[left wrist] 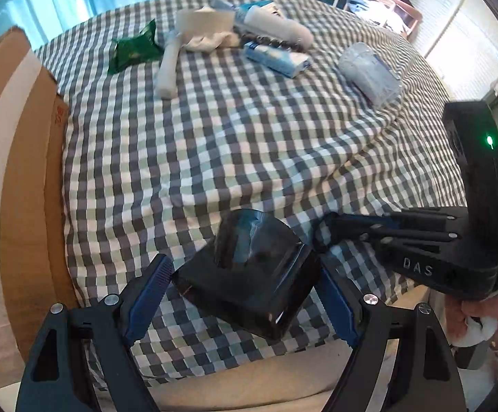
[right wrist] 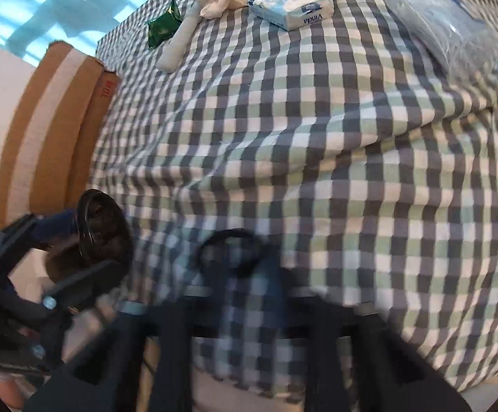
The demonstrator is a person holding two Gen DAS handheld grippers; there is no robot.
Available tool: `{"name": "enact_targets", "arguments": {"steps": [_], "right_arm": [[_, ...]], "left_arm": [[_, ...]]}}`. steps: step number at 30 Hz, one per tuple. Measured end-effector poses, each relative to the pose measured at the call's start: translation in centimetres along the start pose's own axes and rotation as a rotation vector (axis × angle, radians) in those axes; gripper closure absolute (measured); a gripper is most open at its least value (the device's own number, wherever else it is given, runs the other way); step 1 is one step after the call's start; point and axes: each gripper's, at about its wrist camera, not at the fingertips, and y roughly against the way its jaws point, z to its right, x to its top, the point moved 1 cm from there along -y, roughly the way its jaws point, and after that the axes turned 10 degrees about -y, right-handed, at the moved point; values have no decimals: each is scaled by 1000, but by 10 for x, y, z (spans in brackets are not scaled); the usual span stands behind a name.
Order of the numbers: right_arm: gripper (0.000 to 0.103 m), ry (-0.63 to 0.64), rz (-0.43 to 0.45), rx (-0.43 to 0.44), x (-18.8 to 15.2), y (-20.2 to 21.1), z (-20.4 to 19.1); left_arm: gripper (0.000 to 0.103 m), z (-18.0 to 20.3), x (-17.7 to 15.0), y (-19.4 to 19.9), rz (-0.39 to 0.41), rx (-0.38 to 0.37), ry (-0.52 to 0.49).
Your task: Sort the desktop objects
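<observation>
A glossy black box (left wrist: 249,274) is gripped by the left gripper (left wrist: 243,267), whose blue pads (left wrist: 149,292) are pressed against two opposite sides with the jaws spread wide. The box is held tilted, over the near edge of the table (left wrist: 214,158), where the checked cloth (left wrist: 187,353) is seen to fold over and hang down.

The right gripper (left wrist: 322,231) is seen just beside the box on its right, with its fingers brought together to a point close above the cloth; its jaws are closed. In the right wrist view its own fingers are badly blurred, and a dark loop-like shape (right wrist: 235,243) is made out at their tips; whether anything is pinched there cannot be told.

The whole middle of the table is left bare. The remaining things are gathered along the far edge: a green packet (left wrist: 134,46), a white roll (left wrist: 168,68) lying lengthwise towards the middle, a crumpled white cloth (left wrist: 207,39), a string of dark beads (left wrist: 269,42) and a tissue pack (left wrist: 276,58) just in front of the beads. A clear plastic package (left wrist: 369,72) is laid apart from them, near the far right edge, where the cloth drops away in a fold.

Along the left edge the table is bordered by a cardboard box (left wrist: 25,171) standing close against the cloth. A hand (left wrist: 468,322) is glimpsed beneath the right gripper's body, beyond the near right corner.
</observation>
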Motion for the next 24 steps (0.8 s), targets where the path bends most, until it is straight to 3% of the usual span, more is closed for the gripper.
{"name": "enact_targets", "arguments": {"steps": [6,13,18,24], "right_arm": [[100,61,88,-48,-6,26,-4],[100,95,166,-21,-9,72,-30],[100,152,242,-21,-15,109,-65],[100,251,320,3,-22,148,-124]], "left_arm": [[19,-6,2,8,26,5,26],[19,-4,0,42,114,14,35],[19,-7,0,85,207,33,52],[19,-33,-2,164,354,107,128]]}}
